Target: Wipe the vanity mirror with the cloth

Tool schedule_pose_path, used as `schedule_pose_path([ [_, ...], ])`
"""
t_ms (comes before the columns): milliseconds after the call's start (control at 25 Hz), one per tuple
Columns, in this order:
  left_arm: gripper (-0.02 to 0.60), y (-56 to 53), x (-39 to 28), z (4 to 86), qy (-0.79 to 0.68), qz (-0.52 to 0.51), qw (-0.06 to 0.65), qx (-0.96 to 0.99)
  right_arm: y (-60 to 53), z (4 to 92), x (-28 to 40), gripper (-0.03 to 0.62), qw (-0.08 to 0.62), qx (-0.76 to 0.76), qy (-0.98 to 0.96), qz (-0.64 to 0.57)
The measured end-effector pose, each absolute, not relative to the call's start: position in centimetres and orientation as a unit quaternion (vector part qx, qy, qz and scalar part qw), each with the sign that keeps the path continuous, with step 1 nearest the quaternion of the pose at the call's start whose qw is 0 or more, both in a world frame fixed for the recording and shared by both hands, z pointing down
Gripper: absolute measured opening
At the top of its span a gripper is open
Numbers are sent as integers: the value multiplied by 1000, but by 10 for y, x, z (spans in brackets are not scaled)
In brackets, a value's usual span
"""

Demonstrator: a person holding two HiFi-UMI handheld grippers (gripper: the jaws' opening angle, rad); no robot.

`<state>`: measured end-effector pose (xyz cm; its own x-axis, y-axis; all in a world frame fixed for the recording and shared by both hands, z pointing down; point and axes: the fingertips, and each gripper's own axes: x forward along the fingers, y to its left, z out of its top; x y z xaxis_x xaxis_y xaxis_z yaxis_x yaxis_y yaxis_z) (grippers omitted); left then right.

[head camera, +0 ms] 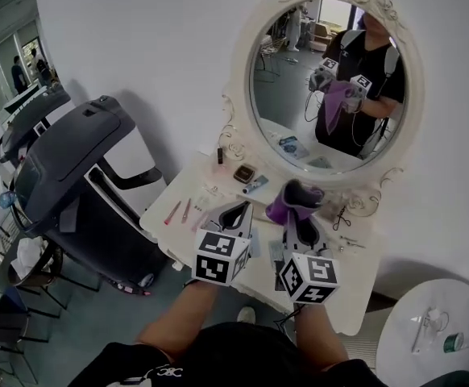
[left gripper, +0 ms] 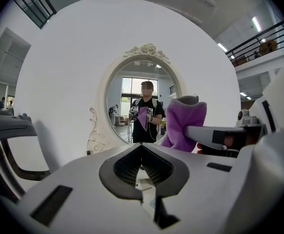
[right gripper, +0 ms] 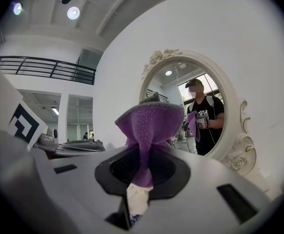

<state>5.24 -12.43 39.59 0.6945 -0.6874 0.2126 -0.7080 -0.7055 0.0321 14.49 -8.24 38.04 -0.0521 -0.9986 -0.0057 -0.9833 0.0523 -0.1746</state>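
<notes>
While both claws hover above the vanity table (head camera: 354, 293), the right gripper (right gripper: 141, 173) is clenched on the purple cloth (right gripper: 149, 121). A narrow fold of the cloth is pinched between the jaws. The rest bunches up above and beyond the jaw tips, on the side toward the vanity mirror (right gripper: 178, 89).

The left gripper (left gripper: 141, 152) is closed, with its jaw tips meeting and nothing between them. From this claw, the cloth (left gripper: 183, 123) stands just to the right and slightly ahead.

In the head view, the left gripper (head camera: 236, 212) and right gripper (head camera: 297, 210) sit side by side, near each other. The oval mirror (head camera: 299, 95) is ahead of and above both sets of jaws. The cloth (head camera: 292, 200) is apart from the glass.
</notes>
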Motion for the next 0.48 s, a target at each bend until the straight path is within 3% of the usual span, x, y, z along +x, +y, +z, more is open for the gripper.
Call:
schedule_pose_path([
  [480,-8,-193,136,404,-346,116,59,929,-140,388,228,42,62,-710,698,-74],
])
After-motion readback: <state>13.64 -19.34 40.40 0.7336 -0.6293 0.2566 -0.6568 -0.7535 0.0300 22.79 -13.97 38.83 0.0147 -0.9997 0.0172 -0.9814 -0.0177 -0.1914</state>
